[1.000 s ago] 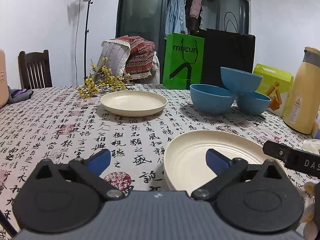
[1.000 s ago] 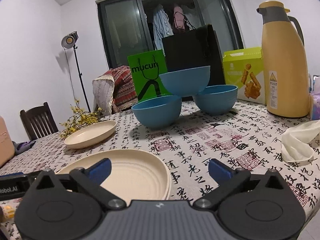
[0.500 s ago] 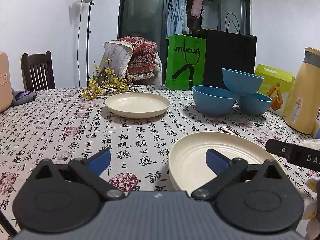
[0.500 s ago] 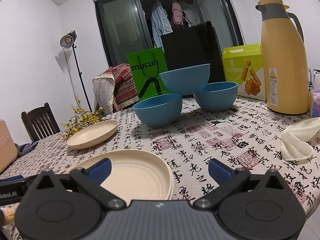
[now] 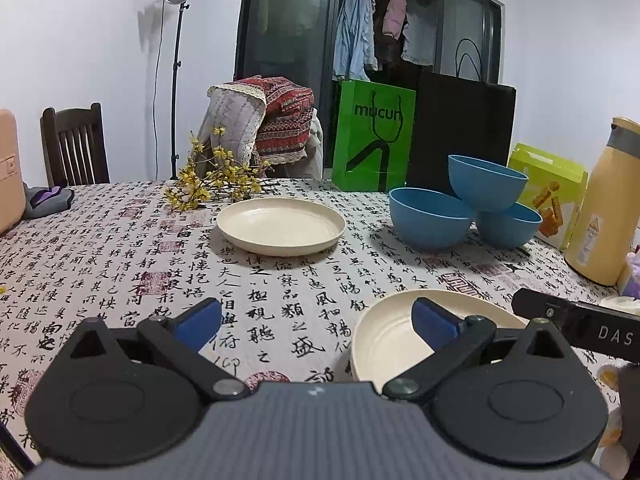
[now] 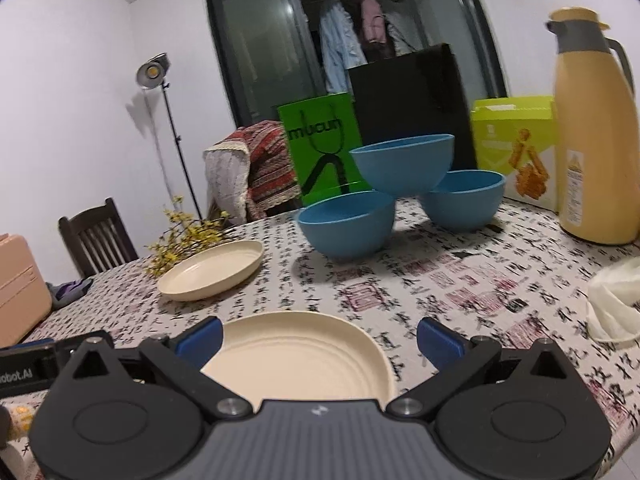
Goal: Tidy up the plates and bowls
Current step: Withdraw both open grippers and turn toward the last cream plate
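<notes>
Two cream plates lie on the printed tablecloth. The near plate (image 5: 394,334) (image 6: 296,354) sits just ahead of both grippers; the far plate (image 5: 281,225) (image 6: 212,269) lies beside yellow flowers. Three blue bowls form a pile: one bowl (image 5: 486,182) (image 6: 402,164) rests on the rims of two others (image 5: 430,218) (image 6: 346,224). My left gripper (image 5: 316,318) is open, its right finger over the near plate's left part. My right gripper (image 6: 318,336) is open above the near plate, holding nothing.
A yellow thermos (image 5: 600,204) (image 6: 596,132) stands at the right. Behind the bowls are a green bag (image 5: 374,136), a black bag (image 5: 460,136) and a lime box (image 6: 514,146). A white cloth (image 6: 616,302) lies right; flowers (image 5: 212,184), a chair (image 5: 74,146) left.
Both grippers have risen a little, so the table appears lower in both views. The right wrist view has tilted and shifted over the near plate. Plates and bowls stay put.
</notes>
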{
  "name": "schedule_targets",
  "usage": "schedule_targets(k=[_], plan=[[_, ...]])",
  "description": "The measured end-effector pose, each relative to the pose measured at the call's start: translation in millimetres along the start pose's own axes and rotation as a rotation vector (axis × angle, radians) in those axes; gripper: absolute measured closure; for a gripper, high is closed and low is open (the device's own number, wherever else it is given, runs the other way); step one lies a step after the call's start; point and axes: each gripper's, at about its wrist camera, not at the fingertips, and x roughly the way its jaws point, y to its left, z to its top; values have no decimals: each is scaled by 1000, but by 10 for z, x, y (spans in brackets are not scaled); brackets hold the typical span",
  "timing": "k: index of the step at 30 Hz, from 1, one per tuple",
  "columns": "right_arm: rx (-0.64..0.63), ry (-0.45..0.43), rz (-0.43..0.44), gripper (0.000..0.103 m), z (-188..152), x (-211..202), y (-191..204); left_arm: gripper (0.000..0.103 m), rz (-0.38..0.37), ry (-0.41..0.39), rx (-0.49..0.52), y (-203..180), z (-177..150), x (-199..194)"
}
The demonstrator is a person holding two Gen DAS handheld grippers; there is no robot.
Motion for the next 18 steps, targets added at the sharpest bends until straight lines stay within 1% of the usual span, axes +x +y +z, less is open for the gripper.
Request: schedule_targets(k=[10, 12, 18], plan=[[-42, 18, 40, 0, 189, 183, 256, 0, 7, 17, -48, 206, 132, 108], [-29, 27, 39, 0, 233, 246, 297, 0, 9, 19, -60, 259, 168, 130], [29, 97, 64, 0, 430, 521, 346, 0, 24, 20, -99, 468, 315, 253]])
